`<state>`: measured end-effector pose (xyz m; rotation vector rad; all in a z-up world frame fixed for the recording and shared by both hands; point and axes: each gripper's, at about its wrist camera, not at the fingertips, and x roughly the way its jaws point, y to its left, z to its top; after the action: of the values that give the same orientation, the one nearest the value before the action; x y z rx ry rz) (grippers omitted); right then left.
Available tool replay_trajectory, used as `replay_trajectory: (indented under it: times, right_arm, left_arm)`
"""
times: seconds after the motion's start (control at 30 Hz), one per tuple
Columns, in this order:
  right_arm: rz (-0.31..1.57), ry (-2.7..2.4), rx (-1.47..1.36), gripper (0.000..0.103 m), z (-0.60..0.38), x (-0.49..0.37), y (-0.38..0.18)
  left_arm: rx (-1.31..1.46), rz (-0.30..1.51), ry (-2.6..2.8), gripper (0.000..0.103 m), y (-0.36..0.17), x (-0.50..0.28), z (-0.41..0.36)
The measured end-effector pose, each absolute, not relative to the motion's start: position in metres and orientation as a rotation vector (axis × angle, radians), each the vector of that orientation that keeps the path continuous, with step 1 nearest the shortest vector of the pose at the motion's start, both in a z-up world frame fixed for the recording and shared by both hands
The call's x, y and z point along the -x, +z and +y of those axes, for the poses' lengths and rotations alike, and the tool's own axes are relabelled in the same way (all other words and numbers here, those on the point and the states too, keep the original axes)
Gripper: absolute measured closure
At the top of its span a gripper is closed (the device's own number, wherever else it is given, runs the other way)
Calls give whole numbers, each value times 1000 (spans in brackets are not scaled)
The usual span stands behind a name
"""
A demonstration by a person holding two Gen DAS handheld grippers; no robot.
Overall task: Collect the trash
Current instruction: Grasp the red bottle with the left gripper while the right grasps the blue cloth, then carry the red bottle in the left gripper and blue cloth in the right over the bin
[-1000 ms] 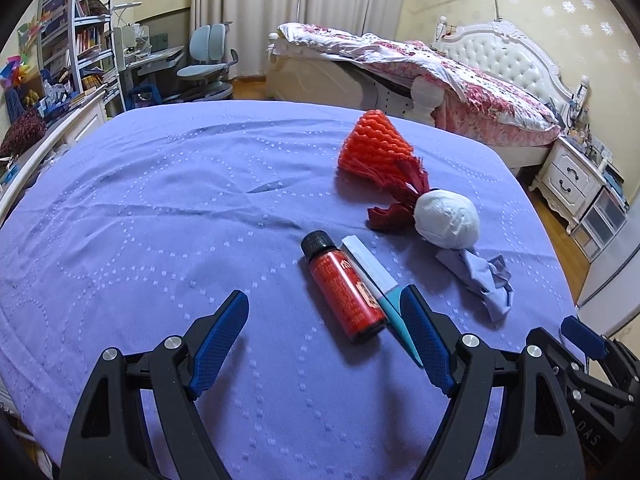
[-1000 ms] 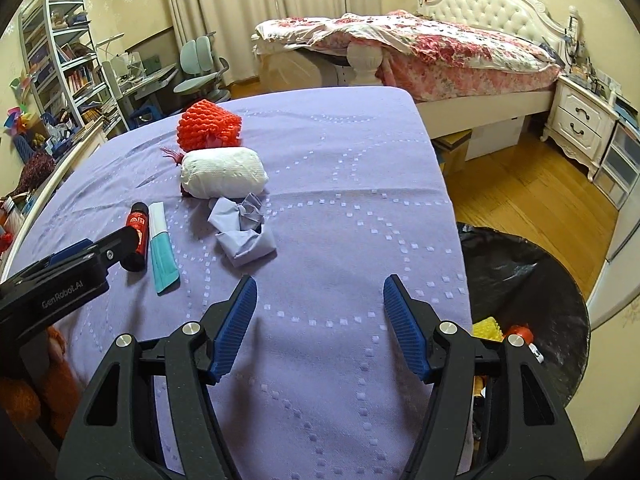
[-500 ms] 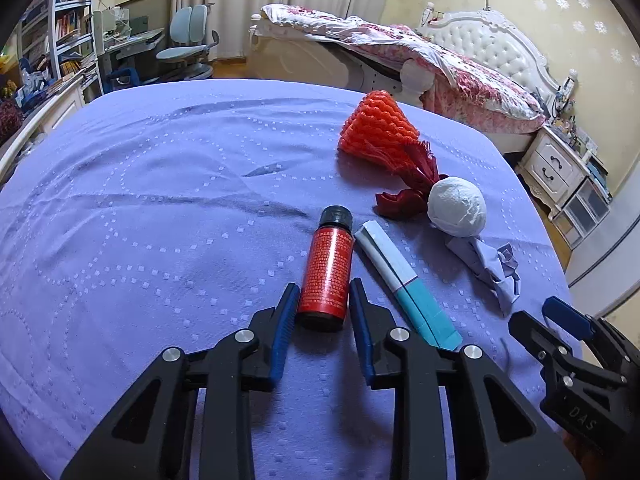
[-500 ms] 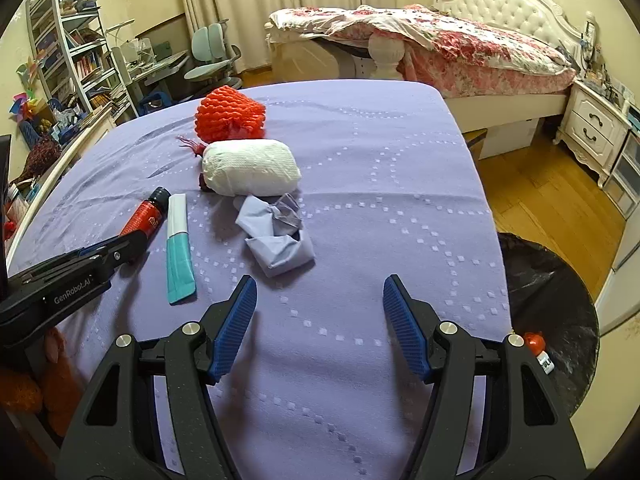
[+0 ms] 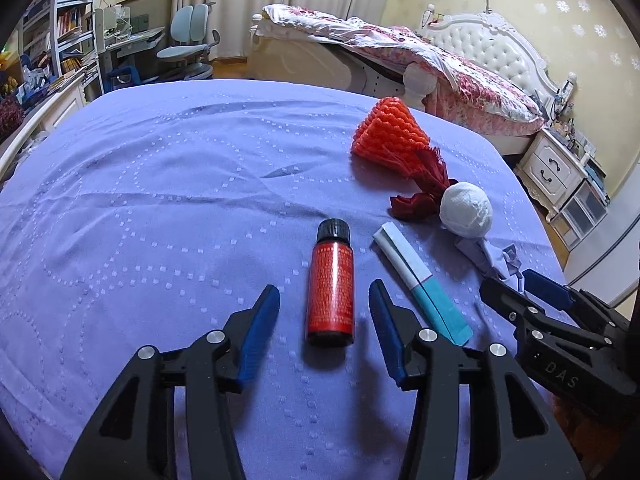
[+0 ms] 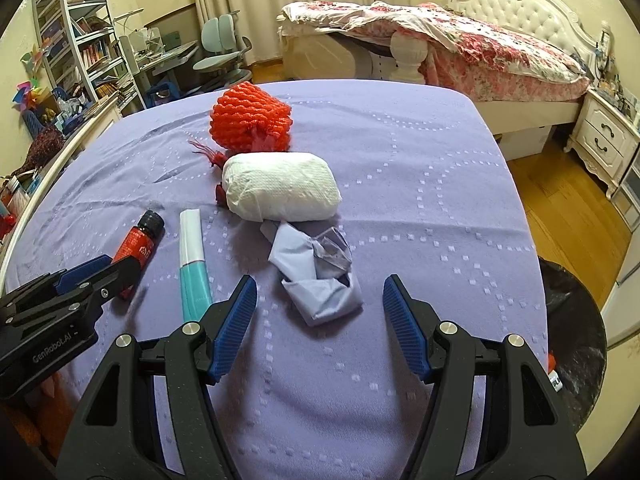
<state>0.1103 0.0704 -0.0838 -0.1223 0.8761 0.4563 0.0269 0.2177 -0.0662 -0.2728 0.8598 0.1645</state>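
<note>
Since half a second ago the left gripper has let go: its jaws are opening, the red bottle lying untouched between them on the purple table. Bare cloth spreads leftward. The right gripper stands spread before the crumpled wrapper, near the right edge.

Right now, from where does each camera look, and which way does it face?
Left wrist: sits on the left gripper, looks down along its opening fingers at the red bottle between them, untouched.
Right wrist: sits on the right gripper, looks down at the crumpled purple paper.
Shared: bottle, teal tube, and each view shows the other gripper.
</note>
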Motion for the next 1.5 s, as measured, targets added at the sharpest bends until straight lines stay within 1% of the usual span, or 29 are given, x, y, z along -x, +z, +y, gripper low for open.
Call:
replay_trajectory:
  times: [0.1, 0.13, 0.2, 0.27, 0.33, 0.37, 0.4, 0.43, 0.47, 1.0, 1.5]
  right_arm:
    - [877, 455, 128, 39, 74, -112, -84]
    - [878, 456, 131, 40, 75, -113, -84]
    - [877, 454, 141, 46, 77, -113, -84]
    - [876, 453, 146, 56, 78, -113, -84]
    - [874, 450, 152, 61, 78, -113, -84]
    - [873, 450, 153, 66, 77, -112, -84]
    - [873, 452, 153, 67, 77, -113, -84]
    - [874, 455, 153, 67, 77, -112, -84]
    - [873, 456, 154, 67, 78, -111, -84]
    - [873, 458, 107, 68, 55, -85, -82]
    - [851, 409, 63, 68, 14, -66, -79]
  left_arm:
    - [263, 867, 162, 54, -68, -32, 219]
    - [261, 867, 158, 54, -68, -32, 219]
    - [255, 866, 152, 54, -68, -33, 218]
    - [252, 863, 149, 61, -69, -32, 219]
    - [249, 859, 148, 63, -69, -31, 218]
    - [248, 858, 147, 68, -69, -30, 218]
    - [246, 858, 144, 70, -69, -30, 218]
    - [243, 857, 142, 74, -70, -29, 218]
    - [242, 857, 138, 75, -70, -28, 217]
    - [270, 842, 99, 75, -67, -9, 210]
    - [249, 814, 15, 75, -55, 2, 168]
